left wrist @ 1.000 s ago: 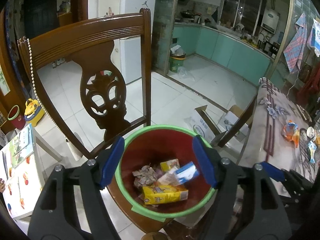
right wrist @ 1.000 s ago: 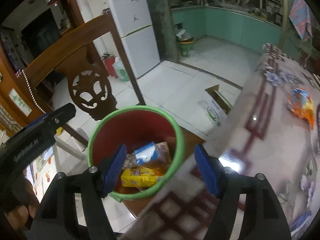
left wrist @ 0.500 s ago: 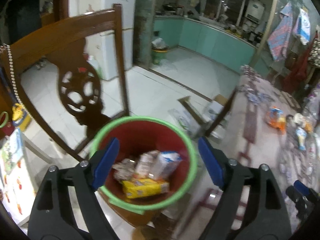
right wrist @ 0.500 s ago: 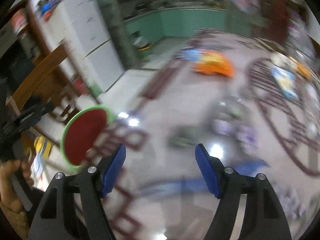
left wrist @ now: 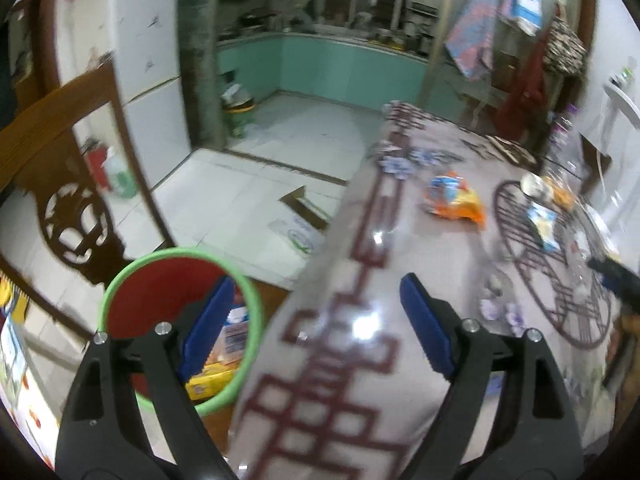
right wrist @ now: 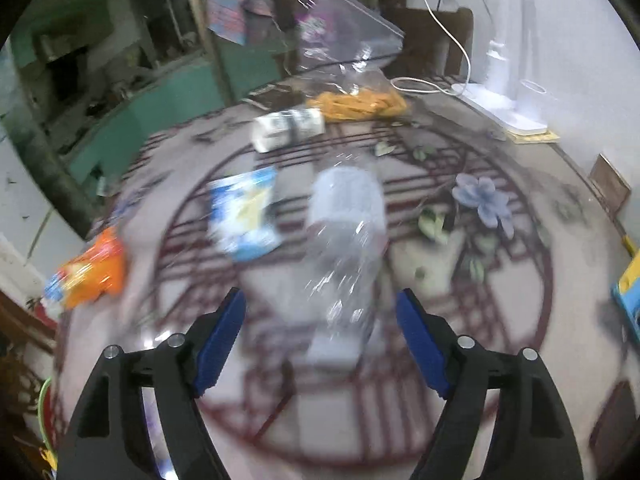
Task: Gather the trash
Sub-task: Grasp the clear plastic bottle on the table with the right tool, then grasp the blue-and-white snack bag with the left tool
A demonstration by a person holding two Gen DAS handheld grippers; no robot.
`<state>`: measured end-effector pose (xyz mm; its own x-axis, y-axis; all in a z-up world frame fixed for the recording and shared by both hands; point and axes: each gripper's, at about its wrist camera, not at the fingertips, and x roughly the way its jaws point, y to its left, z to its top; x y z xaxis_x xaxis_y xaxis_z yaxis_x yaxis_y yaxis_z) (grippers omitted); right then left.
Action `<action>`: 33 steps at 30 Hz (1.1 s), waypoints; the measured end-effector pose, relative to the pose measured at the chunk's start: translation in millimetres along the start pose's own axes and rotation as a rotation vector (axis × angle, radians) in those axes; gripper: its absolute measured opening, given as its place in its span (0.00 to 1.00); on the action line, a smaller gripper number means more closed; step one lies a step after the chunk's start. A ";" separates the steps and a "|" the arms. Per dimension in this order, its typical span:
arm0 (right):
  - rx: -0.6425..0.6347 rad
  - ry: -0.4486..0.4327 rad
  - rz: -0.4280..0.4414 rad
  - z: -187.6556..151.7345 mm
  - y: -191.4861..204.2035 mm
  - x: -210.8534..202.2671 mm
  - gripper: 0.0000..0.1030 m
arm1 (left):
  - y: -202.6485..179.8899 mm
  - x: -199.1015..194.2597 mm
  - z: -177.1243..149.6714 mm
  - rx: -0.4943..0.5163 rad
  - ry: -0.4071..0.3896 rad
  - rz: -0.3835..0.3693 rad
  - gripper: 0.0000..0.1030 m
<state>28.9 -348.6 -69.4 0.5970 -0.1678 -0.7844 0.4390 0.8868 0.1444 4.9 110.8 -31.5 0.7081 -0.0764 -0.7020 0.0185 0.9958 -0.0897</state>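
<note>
my left gripper (left wrist: 316,320) hangs with its blue pads spread wide and nothing between them, sitting at the bottom of the left wrist view over the near edge of the table (left wrist: 360,380) with its dark red lattice pattern. at the lower left of that frame sits the red bin with the green rim (left wrist: 120,280), beside the table edge and in front of a carved wooden chair (left wrist: 60,132); inside it i can see a yellow packet (left wrist: 212,380) and a white-and-blue wrapper (left wrist: 234,330), partly hidden behind my left pad. further up the table, right of centre, lies an orange snack bag (left wrist: 454,202). my right gripper (right wrist: 320,332) is also spread wide and empty, low in the right wrist view, and a crumpled clear plastic bottle (right wrist: 346,240) lies on the table just ahead of it, between the lines of the two pads but not touching either as far as the blur lets me tell. left of the bottle lies a blue-and-white wrapper (right wrist: 244,212), and the orange snack bag (right wrist: 90,274) is at the left edge of the frame. toward the top centre sit a white carton lying on its side (right wrist: 288,128) and a clear bag holding something yellow (right wrist: 356,96). everything is smeared, so finer detail is lost.
</note>
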 end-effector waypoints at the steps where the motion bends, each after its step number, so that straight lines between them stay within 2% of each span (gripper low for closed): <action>1: -0.001 0.014 -0.005 4.8 -3.2 8.0 0.75 | -10.9 -0.3 0.9 0.021 -0.008 -0.006 0.80; 5: 0.024 0.097 -0.019 21.8 -12.7 46.6 0.73 | -42.2 5.9 3.6 0.076 -0.007 -0.022 0.82; 8: 0.032 0.182 0.002 22.3 -22.3 67.2 0.56 | -60.6 13.8 3.0 0.113 0.009 -0.039 0.82; 12: -0.048 0.236 0.026 11.7 -30.8 55.6 0.55 | -76.7 21.4 -1.9 0.171 0.025 -0.050 0.82; 16: -0.186 0.318 0.047 -21.0 -41.5 23.8 0.55 | -90.5 30.9 -5.6 0.189 0.059 -0.066 0.82; 18: -0.198 0.321 0.046 -32.7 -52.1 13.0 0.55 | -108.9 38.6 -4.8 0.194 0.091 -0.114 0.82; 22: -0.023 0.334 0.144 -33.6 -82.6 7.6 0.55 | -177.4 65.5 4.3 0.234 0.143 -0.213 0.84; 26: 0.019 0.267 0.184 -16.1 -95.0 -3.8 0.55 | -248.6 110.4 18.7 0.190 0.242 -0.294 0.84; 28: 0.055 0.240 0.201 -8.3 -104.2 -9.5 0.55 | -281.6 129.5 23.4 0.201 0.258 -0.287 0.84; 33: 0.137 0.211 0.239 7.8 -124.9 -16.2 0.55 | -350.7 162.5 33.3 0.279 0.197 -0.217 0.84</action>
<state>-30.4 -460.0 -69.9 0.5484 0.1431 -0.8239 0.3976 0.8221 0.4075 137.0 -249.1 -90.7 0.5184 -0.2673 -0.8123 0.3625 0.9290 -0.0743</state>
